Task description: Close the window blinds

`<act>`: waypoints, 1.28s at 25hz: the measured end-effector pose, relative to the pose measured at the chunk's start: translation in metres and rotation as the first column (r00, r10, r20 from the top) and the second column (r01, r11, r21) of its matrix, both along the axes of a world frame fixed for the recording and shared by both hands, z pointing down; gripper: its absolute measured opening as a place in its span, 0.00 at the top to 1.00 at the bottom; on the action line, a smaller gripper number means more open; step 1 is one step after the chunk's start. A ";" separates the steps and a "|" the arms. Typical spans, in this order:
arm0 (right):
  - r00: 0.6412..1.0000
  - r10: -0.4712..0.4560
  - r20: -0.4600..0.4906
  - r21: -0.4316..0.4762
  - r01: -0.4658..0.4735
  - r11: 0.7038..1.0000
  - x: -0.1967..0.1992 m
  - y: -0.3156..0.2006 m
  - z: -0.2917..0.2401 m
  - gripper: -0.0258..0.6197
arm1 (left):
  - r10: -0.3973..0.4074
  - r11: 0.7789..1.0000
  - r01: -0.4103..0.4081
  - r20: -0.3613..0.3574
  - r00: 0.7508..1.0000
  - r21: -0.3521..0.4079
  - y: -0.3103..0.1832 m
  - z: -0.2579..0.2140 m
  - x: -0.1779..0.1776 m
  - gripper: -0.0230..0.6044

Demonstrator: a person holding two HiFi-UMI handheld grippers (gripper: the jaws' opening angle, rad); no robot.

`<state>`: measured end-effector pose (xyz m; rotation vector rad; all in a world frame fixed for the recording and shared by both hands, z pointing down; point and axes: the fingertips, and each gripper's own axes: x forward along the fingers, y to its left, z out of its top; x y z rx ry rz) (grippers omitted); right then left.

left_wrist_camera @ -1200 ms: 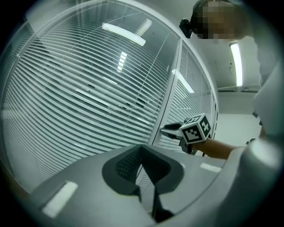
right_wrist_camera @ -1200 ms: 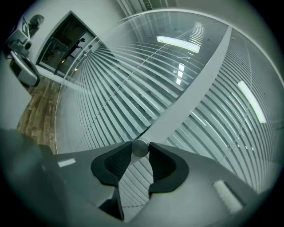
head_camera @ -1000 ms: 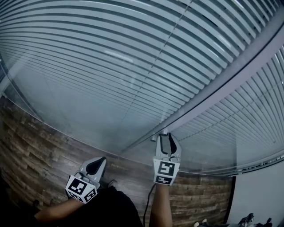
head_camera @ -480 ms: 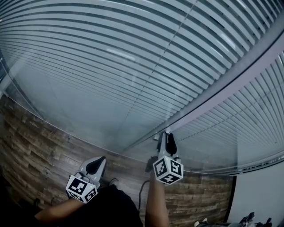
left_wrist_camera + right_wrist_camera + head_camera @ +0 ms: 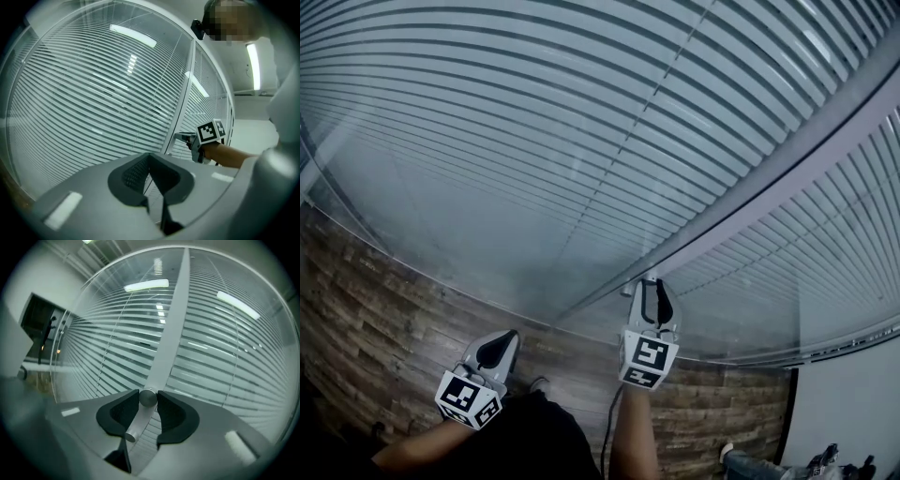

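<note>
White slatted blinds [image 5: 534,141] hang behind glass panes split by a grey frame post [image 5: 787,178]. A round metal knob [image 5: 148,398] on a short metal rod sticks out from the post [image 5: 171,324]. My right gripper [image 5: 149,399] has that knob between its dark pads, which touch it on both sides as the jaws close. In the head view the right gripper [image 5: 649,295] reaches up to the knob [image 5: 649,278] at the post's lower end. My left gripper [image 5: 497,349] hangs low and to the left, away from the glass, its tips together with nothing in them [image 5: 150,157].
A wood-pattern floor [image 5: 375,309] runs below the glass. A dark cable [image 5: 609,427] trails down by my right arm. A white wall [image 5: 853,403] stands at the right. A dark opening [image 5: 42,329] shows far left in the right gripper view.
The right gripper rolled to one side half a second ago and has turned back, staying at the knob. The left gripper drifted slightly down and left.
</note>
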<state>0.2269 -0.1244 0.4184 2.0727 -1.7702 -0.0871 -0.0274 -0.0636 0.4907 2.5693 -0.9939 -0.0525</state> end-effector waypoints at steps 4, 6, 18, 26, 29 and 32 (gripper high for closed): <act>0.975 -0.032 -0.221 -0.074 0.016 0.997 0.003 -0.006 0.002 0.76 | 0.022 1.000 -0.022 0.002 1.000 -0.004 -0.002 0.001 0.012 0.96; 0.968 -0.040 -0.248 -0.087 0.019 0.996 0.002 -0.008 0.002 0.76 | 0.026 1.000 -0.026 0.001 1.000 -0.002 -0.002 0.000 0.012 0.96; 0.894 -0.036 0.447 0.168 -0.044 0.985 0.011 0.000 0.017 0.70 | 0.011 0.999 -0.011 0.006 1.000 -0.033 -0.003 0.029 0.006 0.96; 0.879 0.011 0.477 0.172 -0.106 0.979 0.010 0.000 0.018 0.73 | 0.002 1.000 -0.002 -0.017 1.000 -0.009 -0.001 0.015 0.005 0.96; 0.856 0.023 0.517 0.160 -0.123 0.979 0.013 0.002 0.022 0.73 | -0.008 0.999 0.006 -0.032 0.999 -0.034 0.001 0.018 0.003 0.96; 0.826 0.008 0.563 0.154 -0.114 0.982 0.003 0.000 0.027 0.73 | -0.006 0.999 0.005 -0.040 0.999 -0.037 0.005 0.021 -0.004 0.96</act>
